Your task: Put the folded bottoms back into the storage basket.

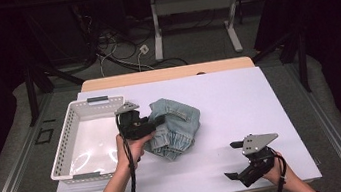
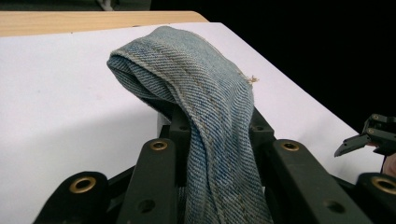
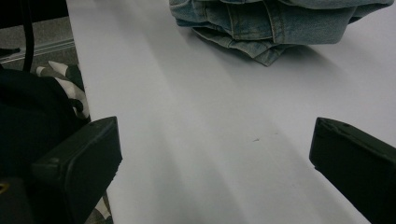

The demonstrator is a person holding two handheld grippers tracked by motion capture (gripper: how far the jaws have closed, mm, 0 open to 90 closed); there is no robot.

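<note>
The left gripper point(image 1: 154, 122) is clamped on the jeans point(image 1: 175, 125). In the left gripper view a fold of denim point(image 2: 205, 116) rises between its two black jaws and droops over them, with the pads pressing on the cloth from either side. From the high view, the bundle lies crumpled on the white sheet point(image 1: 240, 101) just ahead of that gripper, on the side away from the basket point(image 1: 80, 141). The white basket sits right behind the left gripper, its near rim touching or almost touching the person's left hand point(image 1: 130, 149); which, the pictures do not settle.

The right gripper point(image 1: 231, 160) rests low near the front edge of the sheet, well apart from the jeans. Its jaws stand wide apart with nothing between them; in the right gripper view bare white sheet point(image 3: 210, 140) shows between them, and the folded edge of the jeans point(image 3: 271, 23) lies well ahead, past the jaw tips. In the left gripper view, the right gripper's point(image 2: 369, 140) open tips show far off at the right of the cloth.
</note>
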